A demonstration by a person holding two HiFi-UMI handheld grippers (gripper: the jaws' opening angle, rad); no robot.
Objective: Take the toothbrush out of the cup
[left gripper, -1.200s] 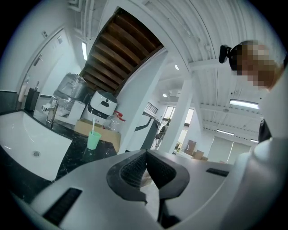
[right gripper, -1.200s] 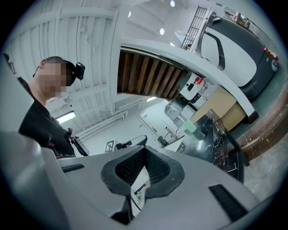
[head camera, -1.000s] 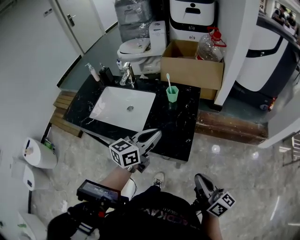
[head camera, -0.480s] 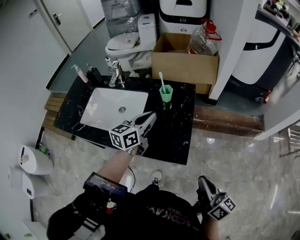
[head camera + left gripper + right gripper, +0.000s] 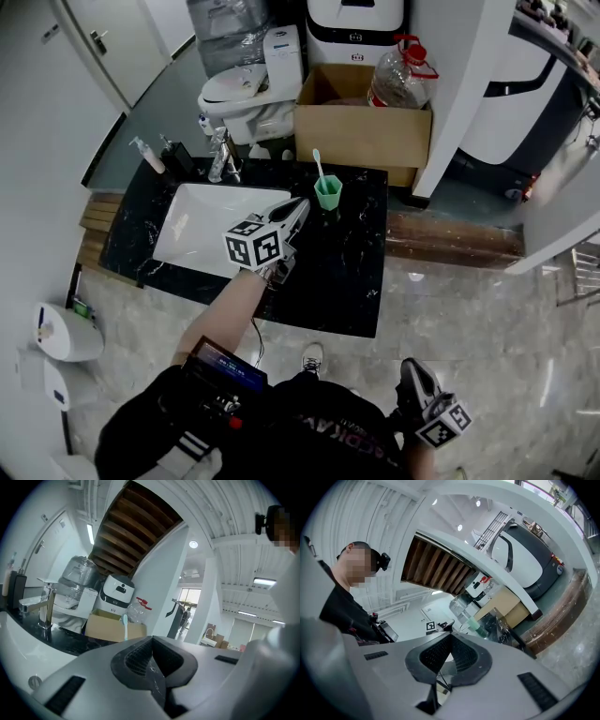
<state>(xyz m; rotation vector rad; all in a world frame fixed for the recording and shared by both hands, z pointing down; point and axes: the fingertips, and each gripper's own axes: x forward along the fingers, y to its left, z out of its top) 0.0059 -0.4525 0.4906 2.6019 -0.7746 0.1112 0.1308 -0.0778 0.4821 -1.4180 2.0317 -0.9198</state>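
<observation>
My left gripper [image 5: 300,202], jaws clenched together on nothing, hangs over the black counter [image 5: 349,272] between the white sink [image 5: 192,230] and the green cup [image 5: 327,194], with its tips near the cup. The toothbrush [image 5: 318,165] stands in the cup, head up and leaning slightly left; in the left gripper view it rises just above the closed jaws. My right gripper [image 5: 410,367], likewise clenched and empty, hangs low at my side, well apart from the counter. A cardboard box [image 5: 361,131] sits behind the counter.
</observation>
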